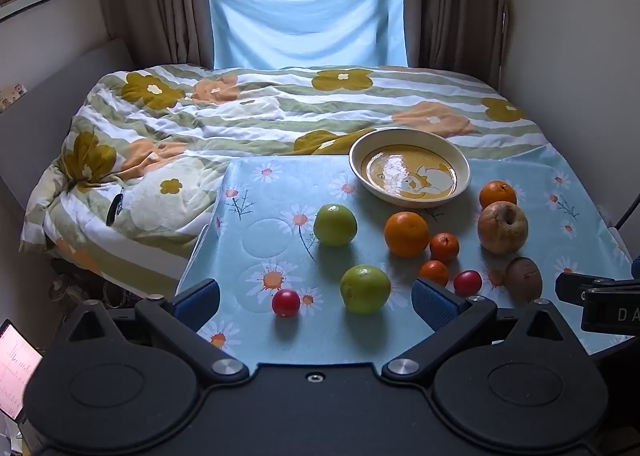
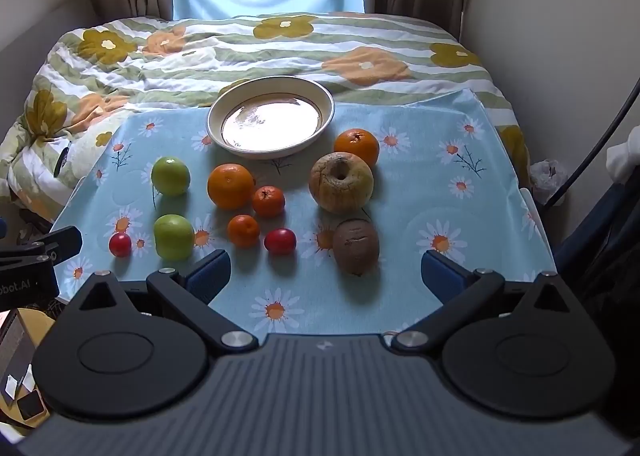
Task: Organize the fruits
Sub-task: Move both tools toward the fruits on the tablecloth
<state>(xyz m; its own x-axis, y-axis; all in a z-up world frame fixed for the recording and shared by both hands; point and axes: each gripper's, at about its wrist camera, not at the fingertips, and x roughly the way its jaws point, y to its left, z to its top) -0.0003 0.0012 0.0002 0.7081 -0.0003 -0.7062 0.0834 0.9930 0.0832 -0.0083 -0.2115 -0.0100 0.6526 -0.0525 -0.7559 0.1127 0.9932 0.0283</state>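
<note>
Several fruits lie on a blue daisy cloth (image 1: 272, 192) (image 2: 420, 176). Two green apples (image 1: 335, 225) (image 1: 365, 289), a large orange (image 1: 406, 234), small tangerines (image 1: 444, 247), two red cherry-like fruits (image 1: 285, 303) (image 1: 467, 282), a wrinkled brown apple (image 2: 341, 182) and a brown kiwi (image 2: 356, 246) are spread out. An empty cream and yellow bowl (image 1: 460, 160) (image 2: 324, 96) stands behind them. My left gripper (image 1: 316, 302) is open and empty, near the red fruit and the near green apple. My right gripper (image 2: 326, 274) is open and empty, just before the kiwi.
The cloth lies on a small table against a bed with a flowered striped duvet (image 1: 240, 112). Walls close in at the right (image 2: 560, 36). A second orange (image 2: 356, 146) sits behind the wrinkled apple. The other gripper's body shows at the frame edges (image 1: 600, 300) (image 2: 32, 260).
</note>
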